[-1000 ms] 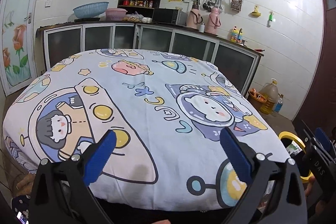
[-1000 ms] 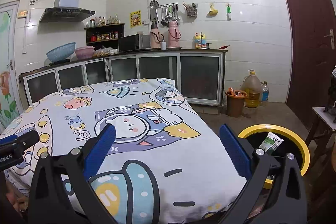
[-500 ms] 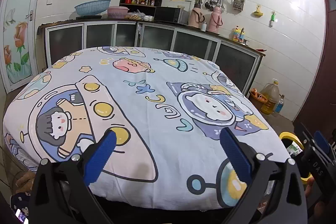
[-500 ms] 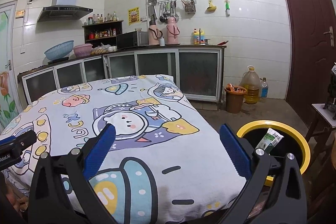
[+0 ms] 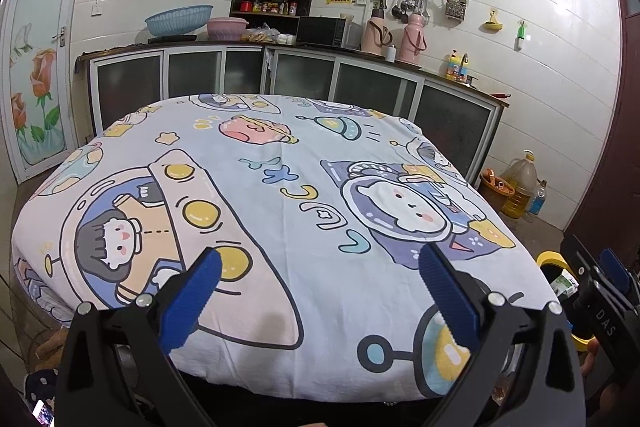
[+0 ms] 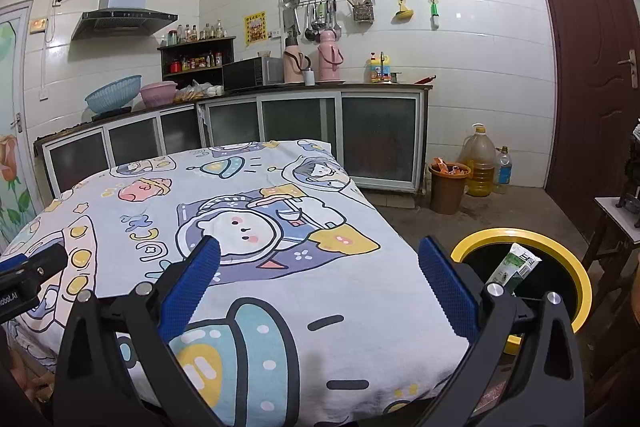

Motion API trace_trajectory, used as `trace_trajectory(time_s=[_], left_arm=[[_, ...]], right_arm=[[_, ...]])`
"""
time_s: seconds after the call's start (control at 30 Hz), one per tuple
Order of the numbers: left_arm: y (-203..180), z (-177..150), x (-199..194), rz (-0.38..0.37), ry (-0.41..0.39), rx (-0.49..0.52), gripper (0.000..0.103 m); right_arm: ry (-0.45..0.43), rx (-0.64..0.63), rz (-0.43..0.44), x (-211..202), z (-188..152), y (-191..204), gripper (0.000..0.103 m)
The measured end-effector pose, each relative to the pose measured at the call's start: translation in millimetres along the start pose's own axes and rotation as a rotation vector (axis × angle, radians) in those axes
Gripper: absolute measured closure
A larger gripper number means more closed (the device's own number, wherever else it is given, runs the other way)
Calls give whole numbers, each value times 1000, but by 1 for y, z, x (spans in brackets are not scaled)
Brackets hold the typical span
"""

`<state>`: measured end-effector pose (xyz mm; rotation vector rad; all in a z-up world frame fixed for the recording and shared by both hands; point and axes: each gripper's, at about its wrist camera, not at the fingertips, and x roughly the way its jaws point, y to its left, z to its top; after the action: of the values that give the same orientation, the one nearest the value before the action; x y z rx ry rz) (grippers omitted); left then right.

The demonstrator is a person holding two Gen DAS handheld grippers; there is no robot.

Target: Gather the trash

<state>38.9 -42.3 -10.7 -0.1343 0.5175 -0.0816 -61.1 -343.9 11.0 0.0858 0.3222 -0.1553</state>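
Both the left gripper [image 5: 318, 287] and right gripper [image 6: 318, 285] hang wide and empty over the bare tablecloth [image 6: 248, 267], the carton [image 6: 516, 267] already binned just right of the right one, so a careless swing could clip the yellow-rimmed bin [image 6: 576, 267].

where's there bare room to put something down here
The whole cloth-covered table is bare, from the near edge by both open grippers, left and right, to the far edge by the cabinets. The counter is crowded. The yellow-rimmed bin already holds a carton.
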Motion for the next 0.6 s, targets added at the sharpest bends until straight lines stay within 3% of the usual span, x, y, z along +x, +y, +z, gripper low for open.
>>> trace_trajectory(time_s=[0.6], left_arm=[[0,-1,-1,-4,4,2,8]], right_arm=[[6,-3,6,0,-2,2,8]])
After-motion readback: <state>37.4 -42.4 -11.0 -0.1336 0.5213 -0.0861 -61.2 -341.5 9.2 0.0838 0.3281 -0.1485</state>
